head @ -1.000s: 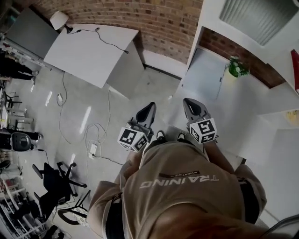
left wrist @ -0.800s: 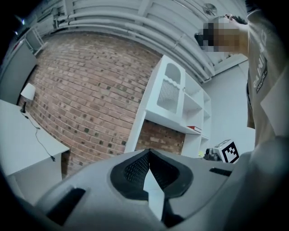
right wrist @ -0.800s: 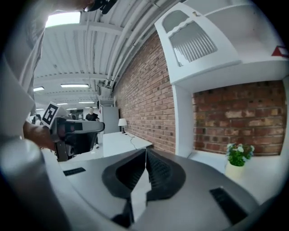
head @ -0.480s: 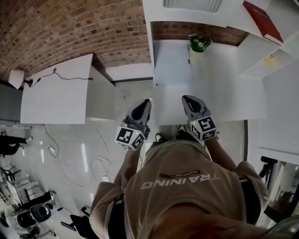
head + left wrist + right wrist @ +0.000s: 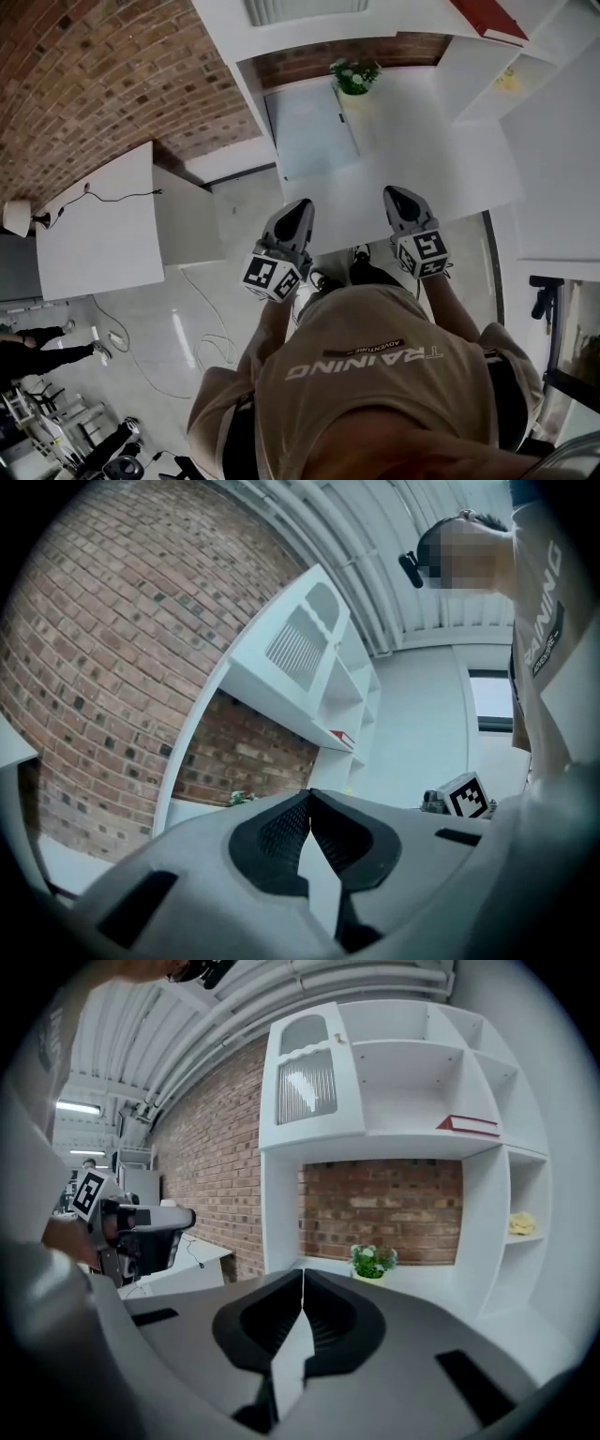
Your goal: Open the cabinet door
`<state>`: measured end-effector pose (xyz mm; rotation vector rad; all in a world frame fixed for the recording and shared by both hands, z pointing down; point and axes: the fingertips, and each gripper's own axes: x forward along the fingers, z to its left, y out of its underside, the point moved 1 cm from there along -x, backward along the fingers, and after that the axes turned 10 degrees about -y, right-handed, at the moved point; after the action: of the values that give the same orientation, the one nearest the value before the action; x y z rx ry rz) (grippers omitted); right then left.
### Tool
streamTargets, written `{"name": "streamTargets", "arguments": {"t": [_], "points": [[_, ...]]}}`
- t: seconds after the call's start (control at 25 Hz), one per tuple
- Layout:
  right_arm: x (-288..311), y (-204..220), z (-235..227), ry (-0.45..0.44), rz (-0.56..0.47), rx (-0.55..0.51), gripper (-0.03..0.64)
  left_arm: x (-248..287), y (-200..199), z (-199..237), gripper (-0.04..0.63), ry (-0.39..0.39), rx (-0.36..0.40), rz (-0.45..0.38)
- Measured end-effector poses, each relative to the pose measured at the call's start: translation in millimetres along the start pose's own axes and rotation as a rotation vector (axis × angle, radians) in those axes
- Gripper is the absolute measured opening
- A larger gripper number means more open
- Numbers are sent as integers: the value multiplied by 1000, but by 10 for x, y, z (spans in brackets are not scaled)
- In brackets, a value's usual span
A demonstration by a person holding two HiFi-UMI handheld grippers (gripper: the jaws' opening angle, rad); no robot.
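Count from my side: two grippers, left gripper (image 5: 302, 206) and right gripper (image 5: 396, 195). One white shelf unit (image 5: 281, 1206), one door (image 5: 307, 1071) at its upper left. On the shelves: one potted plant (image 5: 372, 1261), one red book (image 5: 469, 1125), one yellow item (image 5: 521, 1223). Left in the head view: one white desk (image 5: 94, 234), one lamp (image 5: 17, 217).
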<state>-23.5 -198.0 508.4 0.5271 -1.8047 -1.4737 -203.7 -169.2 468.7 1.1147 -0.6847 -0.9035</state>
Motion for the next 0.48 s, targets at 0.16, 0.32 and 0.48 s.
{"name": "streamTargets", "arguments": {"t": [0.16,0.32,0.48], "points": [[34,-79,-274,-2,-38,8,14,225,-18,-72,8,-10,12,23],[16,-147,-491,-12,-74,18,14,413,-82,-210,8,-27,37,22],[89,-184,-621,-70,-85,-5,14,588,-144,-284,8,-58,66,14]]}}
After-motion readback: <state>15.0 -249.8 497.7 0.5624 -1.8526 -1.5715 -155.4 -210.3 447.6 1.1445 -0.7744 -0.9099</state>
